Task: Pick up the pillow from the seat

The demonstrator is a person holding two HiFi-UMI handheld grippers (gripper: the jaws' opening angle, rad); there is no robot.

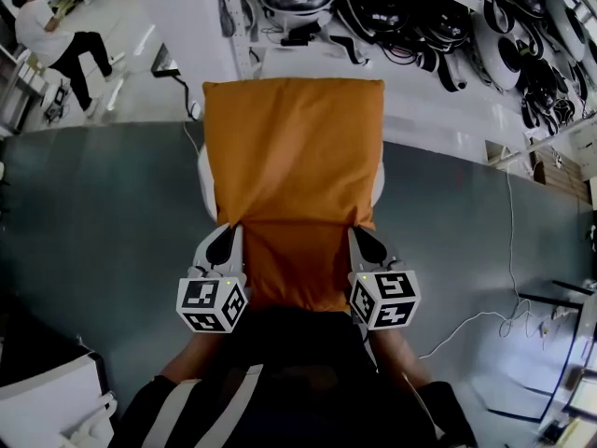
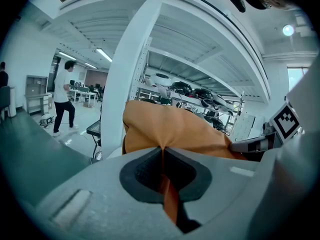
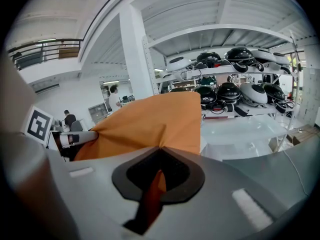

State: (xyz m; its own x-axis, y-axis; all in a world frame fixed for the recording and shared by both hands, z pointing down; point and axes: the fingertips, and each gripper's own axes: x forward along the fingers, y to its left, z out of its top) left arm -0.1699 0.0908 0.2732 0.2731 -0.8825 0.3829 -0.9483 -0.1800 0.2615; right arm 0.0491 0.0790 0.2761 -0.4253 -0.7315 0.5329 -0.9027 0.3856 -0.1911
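Pillow (image 1: 294,175), orange, is held out over the white seat (image 1: 202,183), hiding all of it but a sliver at each side. Left gripper (image 1: 227,233) and right gripper (image 1: 360,235) each pinch a fold of its near edge. Whether it touches the seat cannot be told.

1. The place looks like a large open lab or workshop hall, with a grey floor (image 1: 93,222) and white pillars (image 2: 131,79).
2. White racks (image 3: 240,111) carry black and white helmet-like gear (image 3: 239,55) and coiled cables (image 1: 392,12).
3. A person (image 2: 63,101) stands by desks (image 2: 82,90) under strip lights (image 2: 104,55).
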